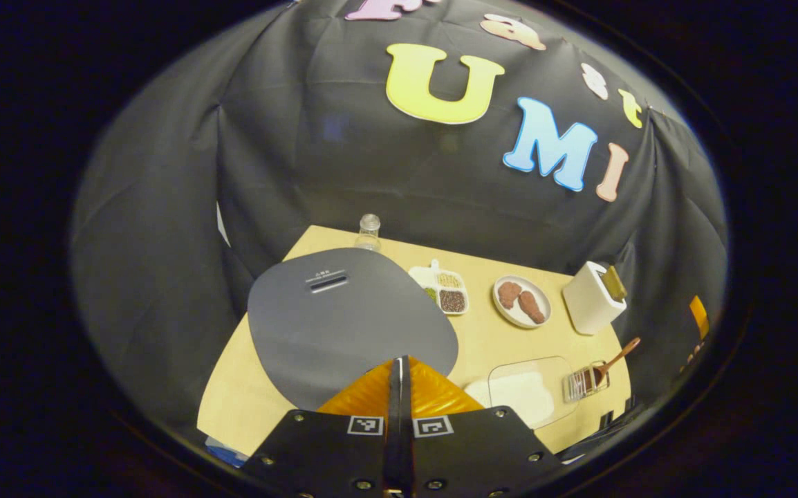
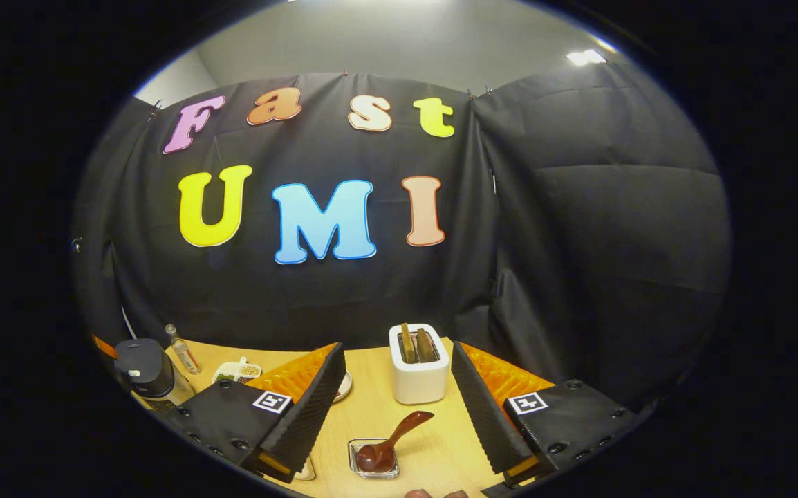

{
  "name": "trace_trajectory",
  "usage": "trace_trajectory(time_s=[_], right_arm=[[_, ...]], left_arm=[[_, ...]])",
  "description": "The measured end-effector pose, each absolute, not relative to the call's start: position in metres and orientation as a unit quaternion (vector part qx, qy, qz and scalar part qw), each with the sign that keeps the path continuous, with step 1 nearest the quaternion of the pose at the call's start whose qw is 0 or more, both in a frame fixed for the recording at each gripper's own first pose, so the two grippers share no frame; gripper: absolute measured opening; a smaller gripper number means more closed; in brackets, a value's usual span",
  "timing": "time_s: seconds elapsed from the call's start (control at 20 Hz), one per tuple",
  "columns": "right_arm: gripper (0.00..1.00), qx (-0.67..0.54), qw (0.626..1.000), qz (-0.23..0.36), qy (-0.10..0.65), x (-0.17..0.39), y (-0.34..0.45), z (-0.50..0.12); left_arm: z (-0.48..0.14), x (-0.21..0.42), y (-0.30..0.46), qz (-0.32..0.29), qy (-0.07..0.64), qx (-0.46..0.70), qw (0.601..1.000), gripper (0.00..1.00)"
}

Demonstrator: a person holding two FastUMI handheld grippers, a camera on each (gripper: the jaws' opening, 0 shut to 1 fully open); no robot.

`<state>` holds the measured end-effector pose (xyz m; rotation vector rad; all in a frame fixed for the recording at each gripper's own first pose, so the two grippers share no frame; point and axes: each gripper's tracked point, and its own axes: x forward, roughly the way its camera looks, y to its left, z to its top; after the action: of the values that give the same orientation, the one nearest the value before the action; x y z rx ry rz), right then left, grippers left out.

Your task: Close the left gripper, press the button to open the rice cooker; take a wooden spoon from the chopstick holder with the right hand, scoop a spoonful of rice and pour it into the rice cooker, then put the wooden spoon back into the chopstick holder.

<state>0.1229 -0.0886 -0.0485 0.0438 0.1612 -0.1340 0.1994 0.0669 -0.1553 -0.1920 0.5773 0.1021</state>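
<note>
Black cloth wall hanging behind light wooden table, pale ceiling showing above cloth, ceiling light glowing overhead.

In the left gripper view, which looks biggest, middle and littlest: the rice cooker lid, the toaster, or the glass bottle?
1. Rice cooker lid, though it is nearest the camera.
2. Toaster.
3. Glass bottle, farthest away.
</note>
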Motion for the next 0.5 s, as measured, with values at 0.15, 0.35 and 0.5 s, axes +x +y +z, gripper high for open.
trace_trajectory(time_s=[0.15, 0.35, 0.5], right_arm=[[0.97, 0.015, 0.992, -0.093, 0.082, 0.109, -0.087, -0.047], [0.97, 0.02, 0.989, -0.118, 0.089, 0.093, -0.076, -0.047], [0.97, 0.015, 0.987, -0.13, 0.088, 0.086, -0.069, -0.047]], left_arm=[[-0.174, 0.206, 0.065, 0.025, 0.303, -0.1, 0.947, 0.01], [-0.184, 0.218, 0.066, -0.003, 0.314, -0.076, 0.946, 0.01], [-0.191, 0.221, 0.064, -0.019, 0.323, -0.077, 0.943, 0.01]])
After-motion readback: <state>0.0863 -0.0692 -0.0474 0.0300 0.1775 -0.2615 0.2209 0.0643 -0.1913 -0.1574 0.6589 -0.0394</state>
